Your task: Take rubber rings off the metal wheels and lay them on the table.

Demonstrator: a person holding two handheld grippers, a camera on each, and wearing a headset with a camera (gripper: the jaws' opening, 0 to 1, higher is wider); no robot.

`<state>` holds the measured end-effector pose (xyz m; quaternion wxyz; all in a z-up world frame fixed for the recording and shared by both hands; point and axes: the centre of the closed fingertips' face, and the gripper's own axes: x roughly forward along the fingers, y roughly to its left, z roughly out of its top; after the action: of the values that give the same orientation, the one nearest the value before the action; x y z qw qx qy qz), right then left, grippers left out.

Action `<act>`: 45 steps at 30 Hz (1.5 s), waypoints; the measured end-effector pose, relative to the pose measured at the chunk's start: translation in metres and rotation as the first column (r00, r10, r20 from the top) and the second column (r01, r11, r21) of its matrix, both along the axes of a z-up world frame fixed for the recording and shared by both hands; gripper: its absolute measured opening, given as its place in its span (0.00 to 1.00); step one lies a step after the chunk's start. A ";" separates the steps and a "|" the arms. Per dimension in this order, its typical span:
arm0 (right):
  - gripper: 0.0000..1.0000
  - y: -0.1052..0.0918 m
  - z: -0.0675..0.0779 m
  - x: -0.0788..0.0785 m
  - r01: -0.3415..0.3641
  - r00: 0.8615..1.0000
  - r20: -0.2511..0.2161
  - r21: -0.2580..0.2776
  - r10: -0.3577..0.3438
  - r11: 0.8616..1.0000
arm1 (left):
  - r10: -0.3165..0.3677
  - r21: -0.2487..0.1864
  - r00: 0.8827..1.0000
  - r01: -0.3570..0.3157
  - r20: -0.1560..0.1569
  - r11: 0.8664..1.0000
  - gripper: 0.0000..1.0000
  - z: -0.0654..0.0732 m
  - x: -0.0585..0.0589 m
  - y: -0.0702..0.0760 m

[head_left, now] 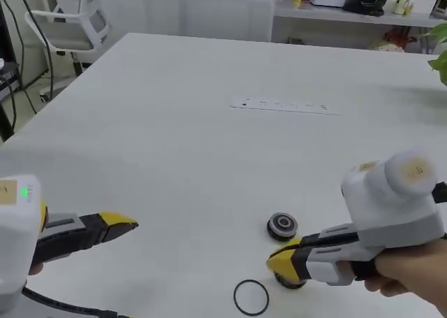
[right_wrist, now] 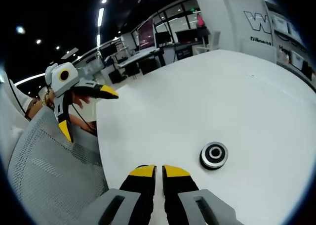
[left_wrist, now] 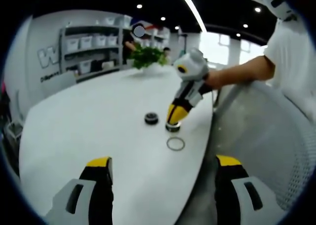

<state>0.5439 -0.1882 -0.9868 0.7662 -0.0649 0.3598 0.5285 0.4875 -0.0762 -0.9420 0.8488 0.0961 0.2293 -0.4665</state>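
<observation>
Jaws clenched, the right gripper (head_left: 277, 263) noses the near dark metal wheel (head_left: 290, 282), probably to pry its ring; left gripper (head_left: 124, 226) gapes idle, one black rubber ring (head_left: 251, 297) lying nearby.

L gripper (left_wrist: 163, 161) at near left, jaws spread wide, pointing right twd the other. R gripper (head_left: 283, 261) at near right, jaws nearly together, tips tilted down-left; hand (head_left: 408, 277) wraps its grip.
</observation>
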 end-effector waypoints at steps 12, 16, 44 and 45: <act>0.03 -0.010 0.018 0.014 0.060 0.998 0.023 0.044 -0.061 0.997 | -0.030 0.013 0.999 0.030 0.020 0.999 0.86 0.009 0.003 -0.004; 0.04 -0.014 0.023 0.017 0.070 0.997 0.033 0.050 -0.072 0.996 | -0.046 0.020 0.998 0.045 0.032 0.999 0.86 0.015 0.006 -0.007; 0.05 -0.044 0.050 0.037 0.198 0.976 0.059 0.133 -0.207 0.971 | -0.240 0.035 0.953 0.238 0.187 0.971 0.82 0.084 0.043 -0.082; 0.05 -0.044 0.050 0.037 0.198 0.977 0.057 0.134 -0.207 0.971 | -0.244 0.029 0.951 0.243 0.192 0.970 0.81 0.086 0.044 -0.087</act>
<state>0.5808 -0.2320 -0.9366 0.8309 0.0025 0.3027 0.4669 0.5320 -0.1629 -0.8560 0.8029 0.1706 0.1329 -0.5555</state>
